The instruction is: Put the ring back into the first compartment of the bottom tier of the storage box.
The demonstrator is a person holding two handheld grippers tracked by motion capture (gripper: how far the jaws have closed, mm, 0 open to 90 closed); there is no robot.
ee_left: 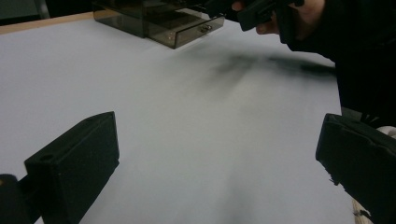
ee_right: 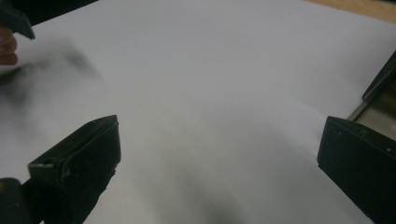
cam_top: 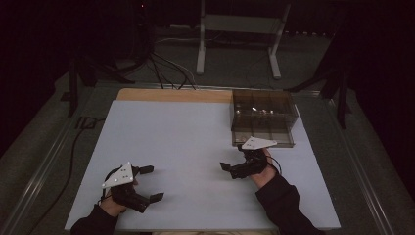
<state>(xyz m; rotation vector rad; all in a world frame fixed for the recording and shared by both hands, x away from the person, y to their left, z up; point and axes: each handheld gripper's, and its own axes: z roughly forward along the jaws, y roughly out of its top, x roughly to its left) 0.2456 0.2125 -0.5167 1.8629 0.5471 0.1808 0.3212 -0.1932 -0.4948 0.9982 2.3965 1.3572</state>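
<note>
Both pairs of black jaws stand wide apart with nothing between them: the left gripper (cam_top: 151,184) sits low at the near left of the table, its jaws pointing toward the middle, and the right gripper (cam_top: 234,157) hangs just in front of the box, its jaws turned leftward across the white sheet (cam_top: 186,147). At the far right of that sheet stands a smoky, see-through plastic organiser box (cam_top: 264,117) with inner dividers that split it into several compartments; a few small pale bits glint in the back row of compartments, too small to identify, while what the front compartments hold cannot be made out. From the left gripper view the same box (ee_left: 159,23) appears at the far top, with a shallow clear drawer-like front carrying a small knob, and the other hand with its gripper (ee_left: 261,11) is just beside that front. The right gripper view catches an edge of the box (ee_right: 380,93) just beyond its right jaw, outside the gap, so the box lies beside the jaws rather than between them. For the left gripper the box lies well apart, far across the bare sheet. A strip of pale wooden tabletop (cam_top: 171,94) shows beyond the sheet's far edge.
</note>
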